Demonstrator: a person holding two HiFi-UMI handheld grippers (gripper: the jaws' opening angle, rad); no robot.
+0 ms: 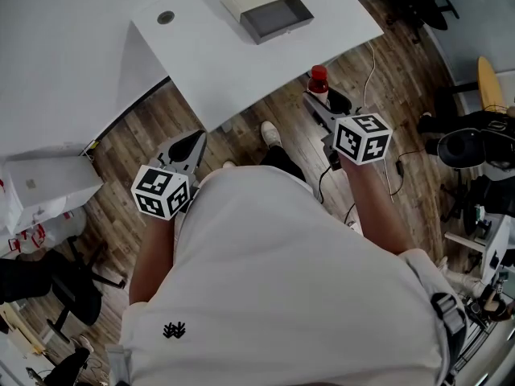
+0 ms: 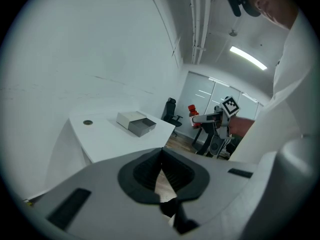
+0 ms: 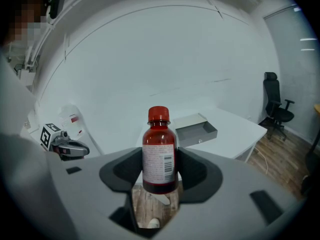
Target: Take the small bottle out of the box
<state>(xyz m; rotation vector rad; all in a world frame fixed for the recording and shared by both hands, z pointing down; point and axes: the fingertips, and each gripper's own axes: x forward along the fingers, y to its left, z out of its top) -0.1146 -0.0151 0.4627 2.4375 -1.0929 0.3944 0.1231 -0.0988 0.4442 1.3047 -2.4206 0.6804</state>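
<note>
One small red plastic bottle with a red cap is clamped upright in right gripper, clear of grey drawer-style box. Left gripper closed, empty. Advise level carry and firm grip.

The box lies on the table, the small bottle outside it in the right hand-held gripper.

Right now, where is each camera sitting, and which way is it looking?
Head view: on the person's head, looking steeply down at the table, floor, shirt, left gripper and right gripper.
Left gripper view: rides that gripper, facing the table and box; its closed, empty fingers show.
Right gripper view: rides that gripper, facing the wall; its fingers hold the bottle.
Shared: all three show the box.
</note>
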